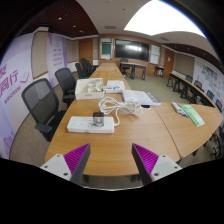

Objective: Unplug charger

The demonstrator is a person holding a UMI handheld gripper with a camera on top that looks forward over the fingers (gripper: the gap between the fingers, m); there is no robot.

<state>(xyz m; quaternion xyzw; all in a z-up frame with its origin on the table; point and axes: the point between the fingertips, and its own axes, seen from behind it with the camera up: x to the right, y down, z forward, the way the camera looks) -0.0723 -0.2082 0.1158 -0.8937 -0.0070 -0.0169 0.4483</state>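
1. The gripper (pixel 111 163) hovers over the near end of a long wooden counter (pixel 110 148), its two fingers (pixel 76 160) spread wide apart with nothing between them; the purple pads face each other across bare wood.
2. Just beyond the fingers lies a white power strip (pixel 88 124), flat on the counter, with a small dark charger (pixel 98 119) plugged into its top.
3. A white cable (pixel 115 108) runs from the power strip farther along the counter, looping toward more white boxes (pixel 92 88) behind it.
4. To the right of the power strip, a white device (pixel 141 98) sits on the counter, and farther right some papers (pixel 188 113) lie on a neighbouring desk.
5. Left of the power strip, black office chairs (pixel 42 103) line the counter's side.
6. Far behind the power strip, a dark screen (pixel 130 48) hangs on the back wall.
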